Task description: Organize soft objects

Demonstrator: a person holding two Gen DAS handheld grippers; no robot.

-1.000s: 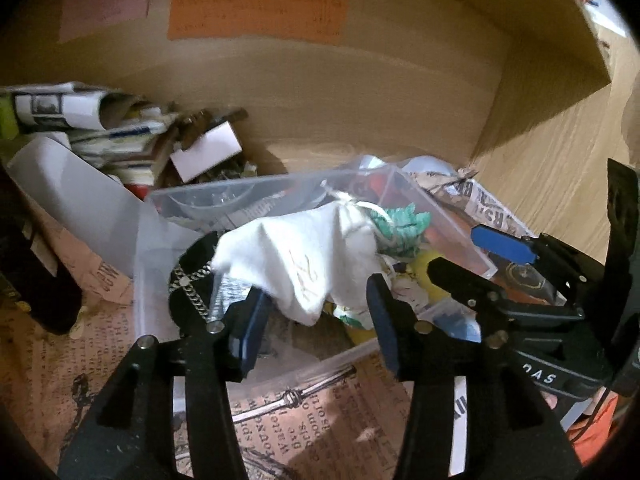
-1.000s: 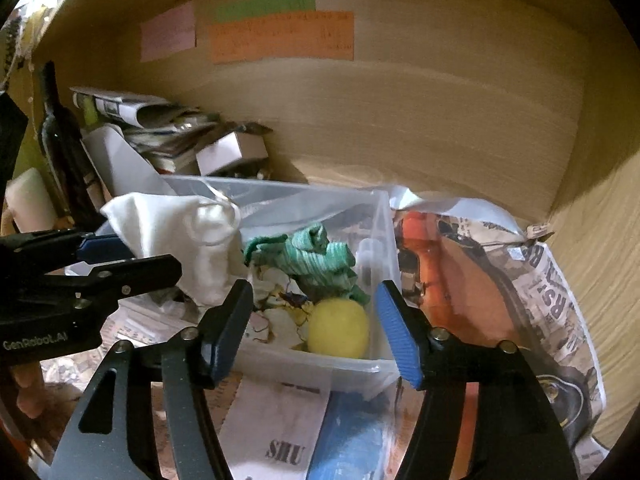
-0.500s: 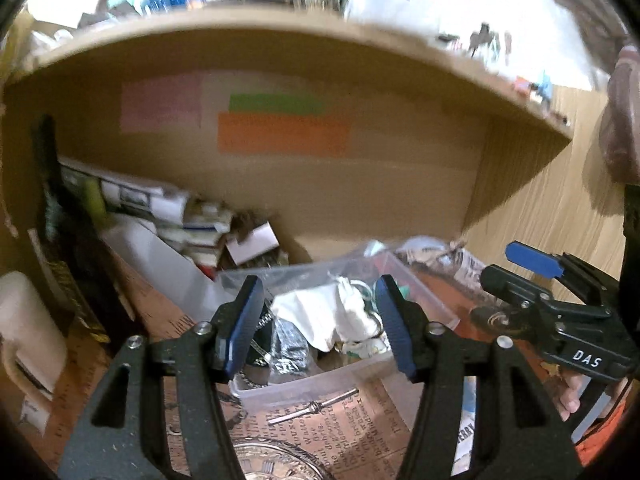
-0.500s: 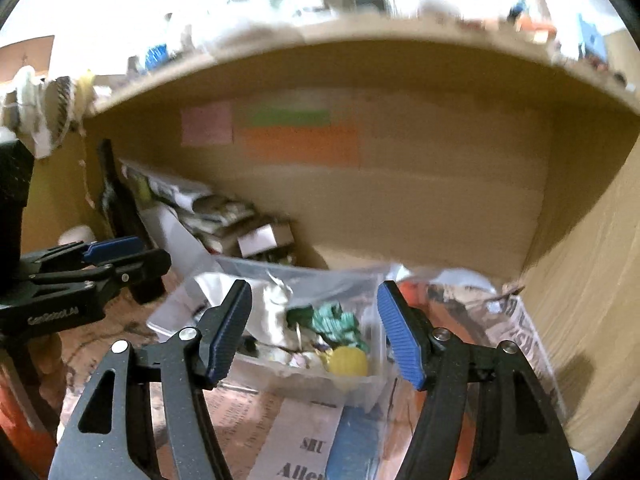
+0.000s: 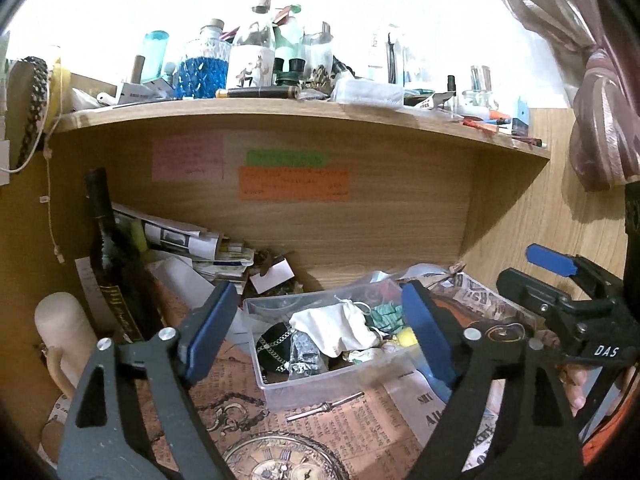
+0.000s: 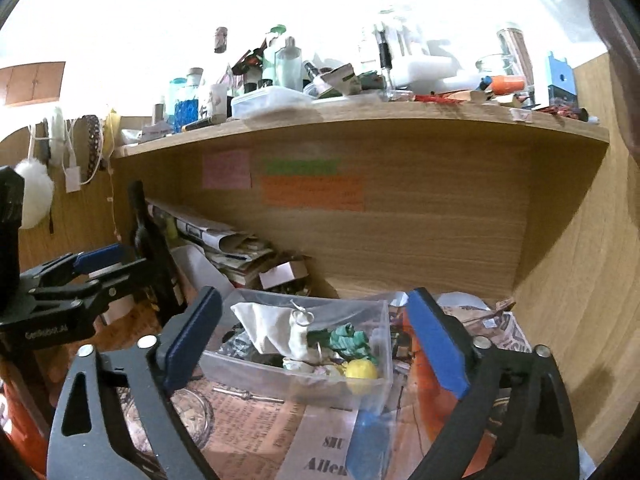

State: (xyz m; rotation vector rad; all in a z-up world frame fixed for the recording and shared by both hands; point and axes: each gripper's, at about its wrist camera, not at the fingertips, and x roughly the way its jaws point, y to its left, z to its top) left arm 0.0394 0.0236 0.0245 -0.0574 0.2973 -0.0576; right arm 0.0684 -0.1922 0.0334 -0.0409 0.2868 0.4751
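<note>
At far left, a dark bottle (image 5: pixel 114 276) upright beside stacked newspapers (image 5: pixel 188 240). Left gripper (image 5: pixel 316 334) spread wide, holding nothing. At centre, on printed paper, a clear plastic bin (image 5: pixel 320 384) with white cloth pouch (image 5: pixel 340 330), green fabric (image 5: pixel 386 314) and yellow ball (image 6: pixel 360 372) inside. Right gripper (image 6: pixel 316 340) likewise parted, empty, short of the bin.
</note>
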